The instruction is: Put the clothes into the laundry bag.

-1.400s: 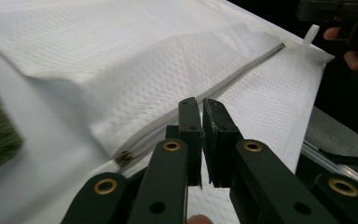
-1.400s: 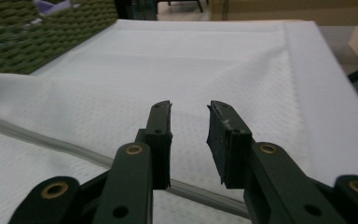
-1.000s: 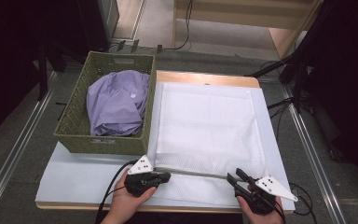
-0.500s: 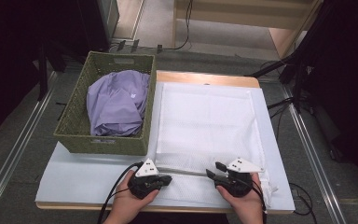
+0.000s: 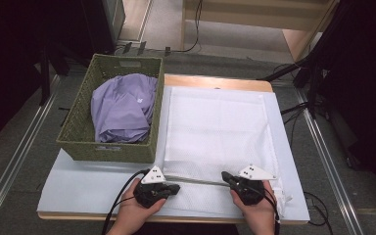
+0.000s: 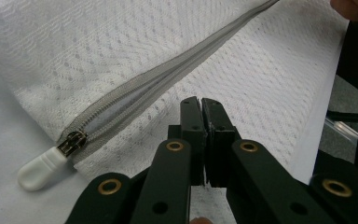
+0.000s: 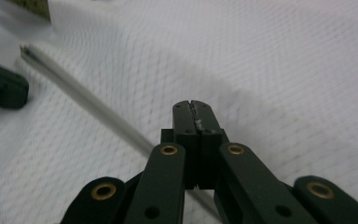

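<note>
**Zip drawn part-way along mesh laundry bag**

A white mesh bag (image 5: 215,132) is seen spread flat on the table (image 5: 93,183), just beside a green basket (image 5: 108,147) holding a lilac garment (image 5: 122,107). The left gripper (image 5: 174,187) is clenched on the bag's fabric near the zip's end, beside the white pull tab (image 6: 39,168). The right gripper (image 5: 226,178), which a second ago was at the bag's right corner, has been brought leftward along the zip (image 5: 196,180) and is clamped on a small metal piece, judged to be the slider. The opening is therefore being changed; which way cannot be told.
</note>
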The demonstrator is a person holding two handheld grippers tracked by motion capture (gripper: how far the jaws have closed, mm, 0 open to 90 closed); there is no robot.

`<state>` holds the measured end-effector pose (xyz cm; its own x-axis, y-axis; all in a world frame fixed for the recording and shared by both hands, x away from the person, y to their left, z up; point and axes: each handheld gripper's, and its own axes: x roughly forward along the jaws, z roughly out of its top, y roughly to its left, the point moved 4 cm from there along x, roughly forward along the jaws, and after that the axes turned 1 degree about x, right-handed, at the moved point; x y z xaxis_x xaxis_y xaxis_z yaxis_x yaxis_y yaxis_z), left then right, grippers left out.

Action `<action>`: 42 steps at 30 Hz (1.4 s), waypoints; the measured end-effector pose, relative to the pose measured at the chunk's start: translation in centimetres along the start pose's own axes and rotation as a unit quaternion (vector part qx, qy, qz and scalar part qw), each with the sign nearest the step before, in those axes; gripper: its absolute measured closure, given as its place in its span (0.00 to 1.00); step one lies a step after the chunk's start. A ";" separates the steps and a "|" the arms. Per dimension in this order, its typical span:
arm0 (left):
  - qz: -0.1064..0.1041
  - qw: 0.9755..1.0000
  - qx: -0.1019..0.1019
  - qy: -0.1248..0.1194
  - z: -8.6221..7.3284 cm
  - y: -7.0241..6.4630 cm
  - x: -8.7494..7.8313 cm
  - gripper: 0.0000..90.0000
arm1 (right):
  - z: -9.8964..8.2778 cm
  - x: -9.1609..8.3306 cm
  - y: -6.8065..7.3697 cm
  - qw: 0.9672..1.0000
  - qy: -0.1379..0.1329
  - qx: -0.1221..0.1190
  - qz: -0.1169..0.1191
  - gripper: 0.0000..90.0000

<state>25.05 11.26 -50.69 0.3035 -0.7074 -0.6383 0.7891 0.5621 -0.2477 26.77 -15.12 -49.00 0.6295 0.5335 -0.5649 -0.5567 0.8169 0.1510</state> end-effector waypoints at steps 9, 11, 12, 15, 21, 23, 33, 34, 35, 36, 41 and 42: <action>-0.002 1.000 -0.002 0.000 0.0 0.0 0.0 0.99 | -1.3 1.1 0.4 0.998 0.048 -0.019 0.039 0.78; -0.003 1.000 -0.002 0.000 0.0 0.0 0.0 0.99 | -1.6 1.6 0.6 0.998 0.052 -0.036 0.024 0.78; -0.003 1.000 -0.002 0.000 0.0 0.0 0.0 0.98 | -1.6 1.7 0.6 0.998 0.048 -0.040 0.026 0.82; -0.003 1.000 -0.001 0.001 0.0 0.0 0.0 0.98 | -1.5 1.8 0.8 0.997 0.053 -0.056 0.027 0.98; -0.014 1.000 -0.009 0.004 0.1 0.2 0.0 0.99 | -0.7 1.0 0.5 0.998 0.038 -0.025 0.042 1.00; -0.013 1.000 -0.008 0.004 0.1 0.1 0.0 0.99 | -0.2 0.5 0.0 0.999 0.020 -0.001 0.049 1.00; -0.011 1.000 -0.006 0.004 0.0 0.1 0.0 0.99 | 0.9 2.2 -2.2 1.000 0.008 0.014 0.022 1.00; -0.011 1.000 -0.006 0.004 0.0 0.1 0.0 0.99 | 0.7 2.5 -2.3 0.999 0.015 0.018 0.022 1.00; -0.011 1.000 -0.005 0.004 0.0 0.1 0.0 0.99 | 0.5 2.7 -2.2 0.999 0.019 0.015 0.022 1.00; -0.011 1.000 -0.006 0.004 0.0 0.1 0.0 0.99 | 0.3 2.9 -2.2 0.999 0.024 0.011 0.020 1.00; -0.013 1.000 -0.007 0.003 0.0 0.1 0.0 0.99 | 0.0 3.2 -2.1 0.999 0.034 -0.003 0.012 0.91; -0.013 1.000 -0.005 0.004 0.0 0.1 0.0 0.99 | 0.0 3.3 -2.1 0.999 0.040 -0.005 0.012 0.88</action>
<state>25.12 11.34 -50.69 0.2789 -0.7176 -0.6382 0.7909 0.5486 -0.2711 29.95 -15.07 -51.19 0.5711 0.5334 -0.6240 -0.5764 0.8018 0.1579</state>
